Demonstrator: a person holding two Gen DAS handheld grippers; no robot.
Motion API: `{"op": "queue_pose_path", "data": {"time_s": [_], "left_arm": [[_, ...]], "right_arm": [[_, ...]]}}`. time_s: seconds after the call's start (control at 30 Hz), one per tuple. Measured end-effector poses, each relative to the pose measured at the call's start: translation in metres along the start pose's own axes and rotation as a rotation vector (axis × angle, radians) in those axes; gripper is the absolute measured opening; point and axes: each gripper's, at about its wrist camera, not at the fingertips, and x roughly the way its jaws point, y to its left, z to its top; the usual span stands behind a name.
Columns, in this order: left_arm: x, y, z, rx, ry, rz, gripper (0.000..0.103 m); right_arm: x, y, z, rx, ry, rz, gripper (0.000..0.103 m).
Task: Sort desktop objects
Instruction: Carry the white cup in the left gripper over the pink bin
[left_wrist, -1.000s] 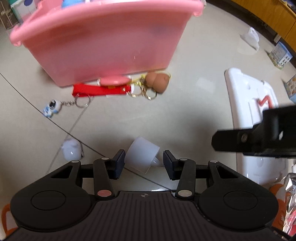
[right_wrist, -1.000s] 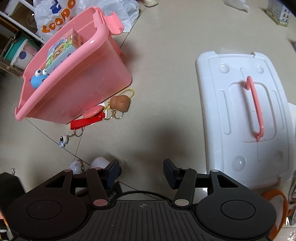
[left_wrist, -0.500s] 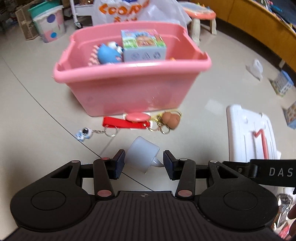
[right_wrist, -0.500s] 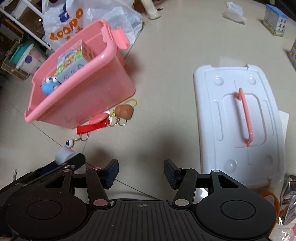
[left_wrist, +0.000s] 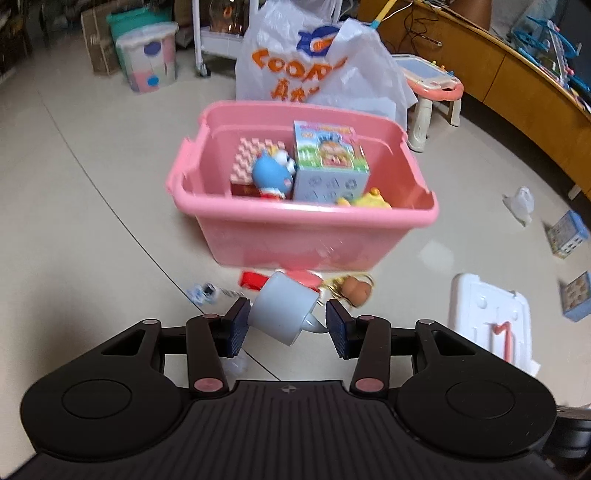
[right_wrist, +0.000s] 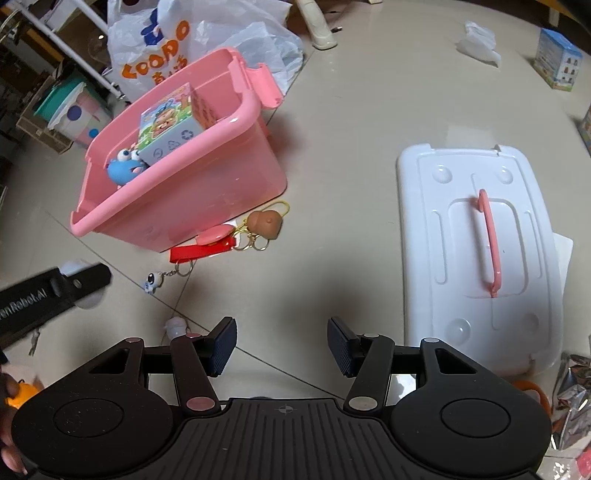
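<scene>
Fingers of your left gripper (left_wrist: 284, 325) hold the white cup (left_wrist: 282, 309) below the pink bin (left_wrist: 306, 225) for dropping; right gripper (right_wrist: 281, 346) fingers gape wide, empty.

The left gripper (left_wrist: 284, 326) is raised in front of the pink bin (left_wrist: 314, 236), jaws clamped. The right gripper (right_wrist: 282, 345) hovers to the bin's right, jaws apart.

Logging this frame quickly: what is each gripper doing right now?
Left gripper: shut on the white cup, carried above the floor.
Right gripper: open, holding nothing.
</scene>
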Motion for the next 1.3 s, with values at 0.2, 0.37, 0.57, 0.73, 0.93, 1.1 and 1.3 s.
{"op": "queue_pose_path", "data": {"time_s": [0.2, 0.37, 0.57, 0.73, 0.93, 1.1, 1.3], "left_arm": [[-0.008, 0.005, 0.016, -0.021, -0.009, 0.015, 0.046], [-0.011, 0.004, 0.034, -0.006, -0.018, 0.014, 0.046], [-0.012, 0.016, 0.067, -0.040, -0.031, 0.019, 0.046], [-0.011, 0.023, 0.095, -0.036, -0.045, 0.026, 0.046], [-0.006, 0.028, 0.123, -0.010, -0.067, 0.042, 0.046], [0.005, 0.031, 0.138, 0.002, -0.058, 0.038, 0.046], [0.019, 0.036, 0.150, -0.004, -0.065, 0.036, 0.046]], "right_arm": [[-0.003, 0.007, -0.004, -0.033, 0.000, 0.002, 0.051], [-0.004, 0.009, -0.005, -0.042, 0.006, -0.002, 0.052], [0.000, 0.011, -0.006, -0.043, 0.016, -0.003, 0.052], [0.006, 0.013, -0.006, -0.049, 0.027, -0.004, 0.053], [0.014, 0.014, -0.005, -0.049, 0.043, -0.008, 0.053], [0.020, 0.011, -0.006, -0.043, 0.058, -0.018, 0.053], [0.029, 0.009, -0.007, -0.042, 0.077, -0.033, 0.053]]}}
